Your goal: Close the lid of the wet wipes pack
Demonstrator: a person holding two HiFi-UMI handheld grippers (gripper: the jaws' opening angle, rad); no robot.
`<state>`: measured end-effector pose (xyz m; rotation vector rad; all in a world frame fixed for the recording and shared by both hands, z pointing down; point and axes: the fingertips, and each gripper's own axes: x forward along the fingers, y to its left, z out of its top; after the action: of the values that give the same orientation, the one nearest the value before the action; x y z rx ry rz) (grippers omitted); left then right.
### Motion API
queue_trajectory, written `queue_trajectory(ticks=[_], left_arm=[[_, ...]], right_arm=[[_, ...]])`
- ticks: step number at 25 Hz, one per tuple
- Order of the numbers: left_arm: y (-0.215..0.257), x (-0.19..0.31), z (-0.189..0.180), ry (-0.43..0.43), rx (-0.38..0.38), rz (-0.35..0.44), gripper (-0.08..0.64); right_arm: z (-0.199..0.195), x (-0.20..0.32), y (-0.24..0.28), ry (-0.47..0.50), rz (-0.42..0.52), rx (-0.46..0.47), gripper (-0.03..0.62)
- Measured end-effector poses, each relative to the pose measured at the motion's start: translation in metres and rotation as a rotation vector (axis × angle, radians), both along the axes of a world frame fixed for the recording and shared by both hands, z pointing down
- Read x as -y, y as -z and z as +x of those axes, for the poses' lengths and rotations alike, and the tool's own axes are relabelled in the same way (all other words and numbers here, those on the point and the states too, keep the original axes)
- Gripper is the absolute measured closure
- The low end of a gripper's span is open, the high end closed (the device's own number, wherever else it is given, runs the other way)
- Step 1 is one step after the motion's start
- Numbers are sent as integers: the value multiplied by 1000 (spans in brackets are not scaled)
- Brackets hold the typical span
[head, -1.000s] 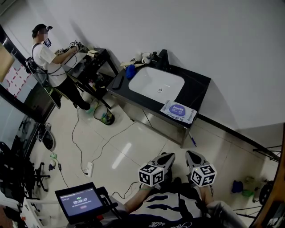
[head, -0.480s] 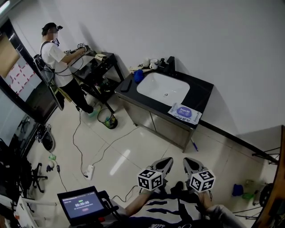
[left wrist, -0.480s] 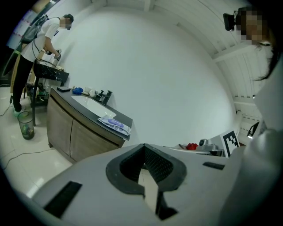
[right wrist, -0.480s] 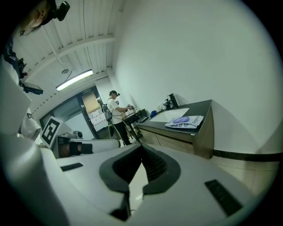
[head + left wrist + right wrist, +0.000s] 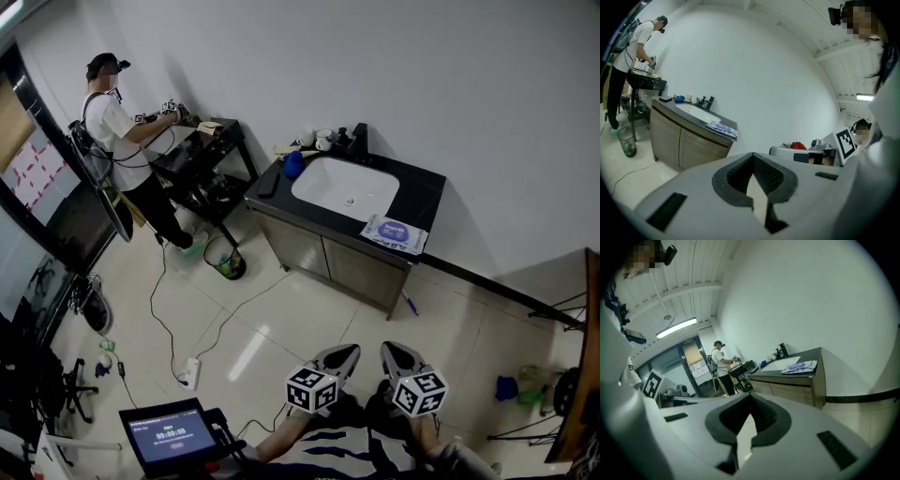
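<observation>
The black vanity counter point(image 5: 420, 190) stands against the white wall, well apart from me across the tiled floor point(image 5: 281, 309), with a white sink basin point(image 5: 345, 187) set into its top. A person in a white shirt point(image 5: 112, 127) works at a dark cart point(image 5: 202, 155) beyond its far end. My left gripper point(image 5: 343, 355) and right gripper point(image 5: 395, 352) sit low in front of me, side by side, each with its jaws pressed together on nothing. The wet wipes pack point(image 5: 395, 232) lies flat on the counter's near corner, beside the basin.
</observation>
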<state>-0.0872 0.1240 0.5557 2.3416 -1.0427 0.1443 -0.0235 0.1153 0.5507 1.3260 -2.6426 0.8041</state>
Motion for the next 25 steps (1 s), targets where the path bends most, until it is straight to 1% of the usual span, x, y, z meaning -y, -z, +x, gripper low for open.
queue_trajectory(ticks=[6, 10, 20, 25], left_arm=[[0, -19, 0, -47, -29, 3, 560], [1, -25, 4, -71, -36, 6, 558], [12, -19, 7, -52, -63, 25, 559], [13, -13, 18, -53, -77, 25, 560]], right_arm=[[4, -23, 1, -65, 10, -2, 595], [8, -30, 3, -88, 12, -9, 594], [12, -32, 11, -75, 16, -22, 595], [21, -25, 15, -77, 24, -23, 594]])
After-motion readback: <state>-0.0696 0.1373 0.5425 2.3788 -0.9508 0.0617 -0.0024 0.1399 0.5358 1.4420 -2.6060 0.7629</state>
